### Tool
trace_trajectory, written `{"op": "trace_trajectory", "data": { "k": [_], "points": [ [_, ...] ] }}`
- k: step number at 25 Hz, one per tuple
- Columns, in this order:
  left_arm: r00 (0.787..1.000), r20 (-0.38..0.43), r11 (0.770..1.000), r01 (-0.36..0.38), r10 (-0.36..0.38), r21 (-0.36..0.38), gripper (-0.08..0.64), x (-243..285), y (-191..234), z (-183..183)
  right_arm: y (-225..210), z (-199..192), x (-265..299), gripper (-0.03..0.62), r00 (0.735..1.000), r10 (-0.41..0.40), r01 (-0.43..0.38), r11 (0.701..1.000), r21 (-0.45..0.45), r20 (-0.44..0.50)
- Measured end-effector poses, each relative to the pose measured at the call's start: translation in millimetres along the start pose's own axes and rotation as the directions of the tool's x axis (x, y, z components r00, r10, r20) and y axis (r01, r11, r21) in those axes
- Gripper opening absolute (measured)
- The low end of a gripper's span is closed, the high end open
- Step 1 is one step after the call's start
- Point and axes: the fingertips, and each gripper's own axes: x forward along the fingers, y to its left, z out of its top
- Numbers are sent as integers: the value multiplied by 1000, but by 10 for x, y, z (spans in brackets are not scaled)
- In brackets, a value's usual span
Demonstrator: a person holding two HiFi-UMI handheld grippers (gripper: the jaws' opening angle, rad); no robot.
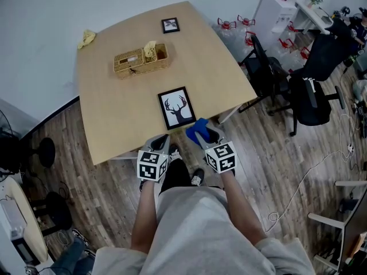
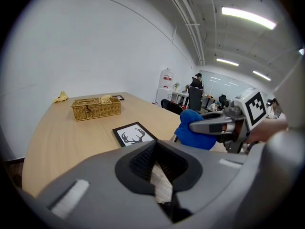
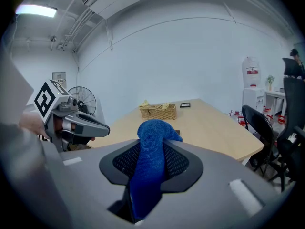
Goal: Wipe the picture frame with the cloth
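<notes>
Right gripper view: right gripper (image 3: 151, 149) clamped on blue cloth (image 3: 153, 130); left gripper (image 2: 157, 168) jaws together, empty.

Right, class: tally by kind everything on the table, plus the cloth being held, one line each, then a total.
Picture frames: 2 (deer frame, small frame)
Wicker basket: 1
Yellowish crumpled pieces: 2 (one on the table, one in the basket)
Blue cloth: 1
Total: 6
</notes>
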Motion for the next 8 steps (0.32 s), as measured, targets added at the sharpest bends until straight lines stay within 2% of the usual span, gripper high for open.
{"op": "trace_trajectory", "data": {
  "k": [8],
  "points": [
    [1000, -1, 1000, 2, -2, -16, 52, -32, 20, -69, 65, -48, 30, 115, 1000, 13, -13, 1000, -4, -13]
  ]
}}
